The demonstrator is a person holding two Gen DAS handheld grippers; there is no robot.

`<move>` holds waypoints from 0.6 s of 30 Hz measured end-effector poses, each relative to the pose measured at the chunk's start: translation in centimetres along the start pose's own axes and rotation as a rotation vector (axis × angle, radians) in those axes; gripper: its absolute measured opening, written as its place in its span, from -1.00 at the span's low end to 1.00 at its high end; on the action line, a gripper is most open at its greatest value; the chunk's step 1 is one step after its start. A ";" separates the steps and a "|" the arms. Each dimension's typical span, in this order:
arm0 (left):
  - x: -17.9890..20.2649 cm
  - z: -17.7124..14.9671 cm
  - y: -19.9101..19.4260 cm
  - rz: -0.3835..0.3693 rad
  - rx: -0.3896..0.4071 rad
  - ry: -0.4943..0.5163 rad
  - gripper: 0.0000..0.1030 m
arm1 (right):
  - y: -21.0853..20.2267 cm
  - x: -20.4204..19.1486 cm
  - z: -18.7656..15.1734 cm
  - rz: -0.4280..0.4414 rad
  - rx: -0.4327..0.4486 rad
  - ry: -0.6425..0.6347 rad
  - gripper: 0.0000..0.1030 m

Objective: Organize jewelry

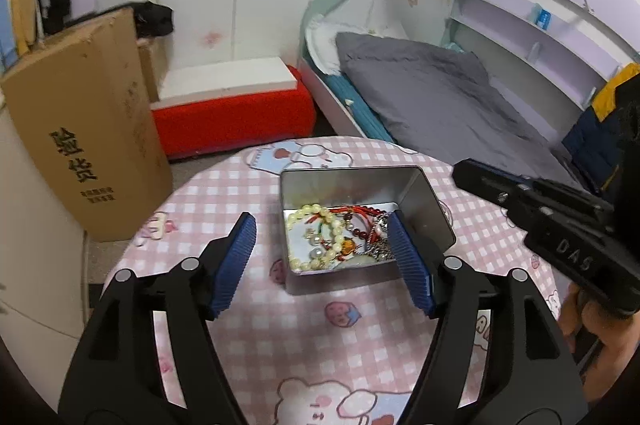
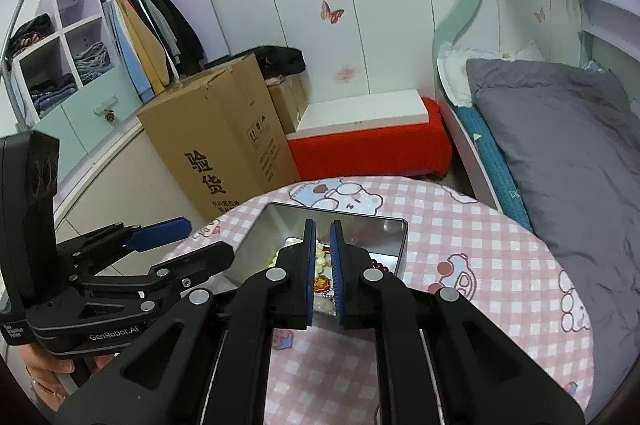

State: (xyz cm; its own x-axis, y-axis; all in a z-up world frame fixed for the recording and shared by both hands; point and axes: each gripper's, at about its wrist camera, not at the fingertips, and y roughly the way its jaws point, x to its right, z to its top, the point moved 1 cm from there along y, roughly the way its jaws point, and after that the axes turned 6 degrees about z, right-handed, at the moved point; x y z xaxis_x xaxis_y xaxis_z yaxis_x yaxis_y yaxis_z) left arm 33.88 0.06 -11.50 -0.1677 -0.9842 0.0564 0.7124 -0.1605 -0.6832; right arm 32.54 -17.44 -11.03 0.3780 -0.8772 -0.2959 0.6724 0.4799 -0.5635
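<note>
An open metal tin (image 1: 424, 201) stands on the round table's pink checked cloth (image 1: 304, 337). In it lies a tangle of jewelry: a pearl bracelet (image 1: 316, 221), red cord strands (image 1: 362, 212) and a silver chain (image 1: 380, 249). My left gripper (image 1: 320, 221) is open and hovers over the tin's near left side, its right pad above the tin and nothing between the pads. My right gripper (image 2: 322, 225) is shut to a thin slit above the tin (image 2: 384, 233); pearls (image 2: 320, 259) and an amber pendant (image 2: 322, 283) show below it. I see nothing pinched.
Off the table's left edge stands a tall cardboard box (image 2: 224, 145). A red bench (image 2: 368, 149) with a white top sits behind the table. A bed with a grey duvet (image 2: 560, 153) runs along the right. A hand (image 1: 600, 321) holds the right gripper (image 1: 464, 171).
</note>
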 end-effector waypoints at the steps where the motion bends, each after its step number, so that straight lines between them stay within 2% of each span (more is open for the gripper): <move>1: 0.0 0.0 -0.5 0.013 0.011 0.002 0.36 | -0.6 -0.4 0.1 -0.004 0.008 -0.008 -0.82; 4: 0.1 -0.4 -2.8 0.075 0.055 0.006 0.41 | -2.6 -1.4 -0.2 -0.022 0.033 -0.034 -0.62; 6: 0.1 -0.8 -4.6 0.102 0.086 0.003 0.52 | -4.0 -2.3 -0.6 -0.049 0.050 -0.058 -0.47; 14: 0.7 -2.7 -10.9 0.141 0.177 -0.008 0.71 | -9.4 -5.3 -3.0 -0.080 0.121 -0.100 0.00; 18: 1.6 -4.0 -14.0 0.158 0.222 0.009 0.74 | -12.1 -6.9 -4.5 -0.117 0.174 -0.118 0.20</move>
State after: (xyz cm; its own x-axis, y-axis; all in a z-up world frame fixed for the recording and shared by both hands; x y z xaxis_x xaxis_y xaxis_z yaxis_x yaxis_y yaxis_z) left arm 20.90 1.06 -4.81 -0.0477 -0.9978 -0.0459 0.8622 -0.0179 -0.5062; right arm 18.90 -17.25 -5.59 0.3555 -0.9243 -0.1387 0.8116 0.3789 -0.4446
